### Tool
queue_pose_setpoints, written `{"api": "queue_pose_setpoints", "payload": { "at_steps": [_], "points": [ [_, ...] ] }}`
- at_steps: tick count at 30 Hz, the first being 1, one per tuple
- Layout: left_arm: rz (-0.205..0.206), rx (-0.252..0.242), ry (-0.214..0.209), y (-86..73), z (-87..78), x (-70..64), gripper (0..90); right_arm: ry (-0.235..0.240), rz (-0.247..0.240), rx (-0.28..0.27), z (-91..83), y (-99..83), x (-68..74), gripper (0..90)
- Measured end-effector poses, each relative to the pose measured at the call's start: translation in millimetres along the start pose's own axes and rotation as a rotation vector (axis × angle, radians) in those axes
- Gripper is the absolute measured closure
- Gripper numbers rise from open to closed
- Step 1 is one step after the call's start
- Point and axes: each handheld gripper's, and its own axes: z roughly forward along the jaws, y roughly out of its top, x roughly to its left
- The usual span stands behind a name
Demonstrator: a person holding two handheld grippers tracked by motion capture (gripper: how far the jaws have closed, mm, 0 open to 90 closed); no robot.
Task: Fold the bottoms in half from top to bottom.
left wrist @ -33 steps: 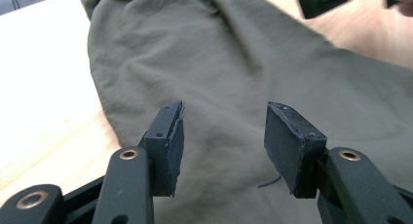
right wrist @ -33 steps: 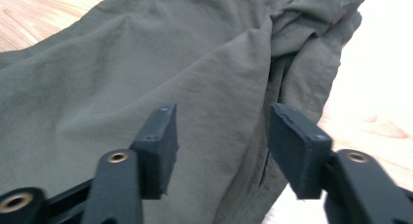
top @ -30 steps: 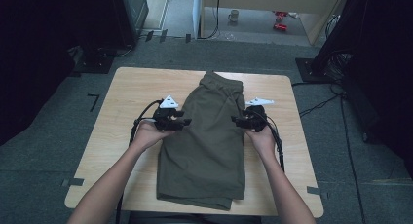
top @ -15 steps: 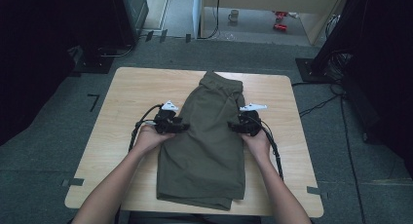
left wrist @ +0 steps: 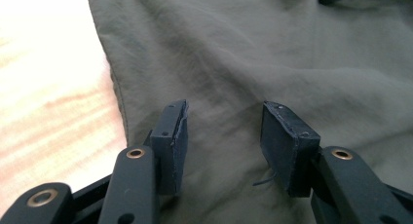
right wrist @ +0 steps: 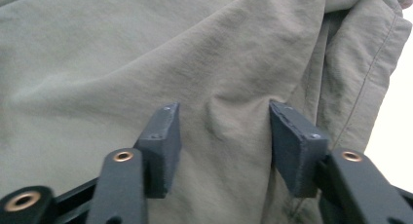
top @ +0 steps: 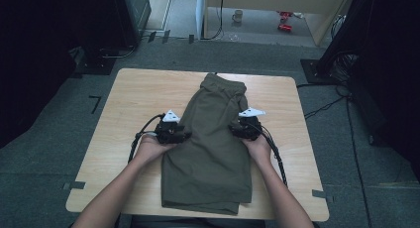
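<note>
Olive shorts (top: 210, 139) on wooden table (top: 133, 99), gripper views reveal gaping tongs

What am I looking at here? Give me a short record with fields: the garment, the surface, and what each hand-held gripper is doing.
garment: olive-green shorts, folded lengthwise, lying flat, waistband at the far end
surface: wooden table
left hand-held gripper: jaws open, at the left edge of the shorts, fabric between the jaws
right hand-held gripper: jaws open, at the right edge, over a fabric crease
floor beyond table: a mug
</note>
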Motion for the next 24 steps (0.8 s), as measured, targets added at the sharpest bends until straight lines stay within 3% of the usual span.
{"api": "queue_pose_setpoints", "payload": {
  "at_steps": [9,14,24],
  "points": [
    [0.011,0.002,0.012,-15.8,-14.2,-18.2,54.5,0.016,-0.017,0.000,-6.7,-6.4,10.6,48.6],
    [-0.044,-0.017,-0.021,-28.6,-25.0,-25.1,54.5,0.023,-0.022,-0.003,-14.7,-13.8,18.6,49.1],
    [-0.034,0.004,-0.021,-44.6,-41.8,-44.7,54.0,0.035,-0.032,-0.001,-28.9,-26.8,35.8,49.2]
  ]
}}
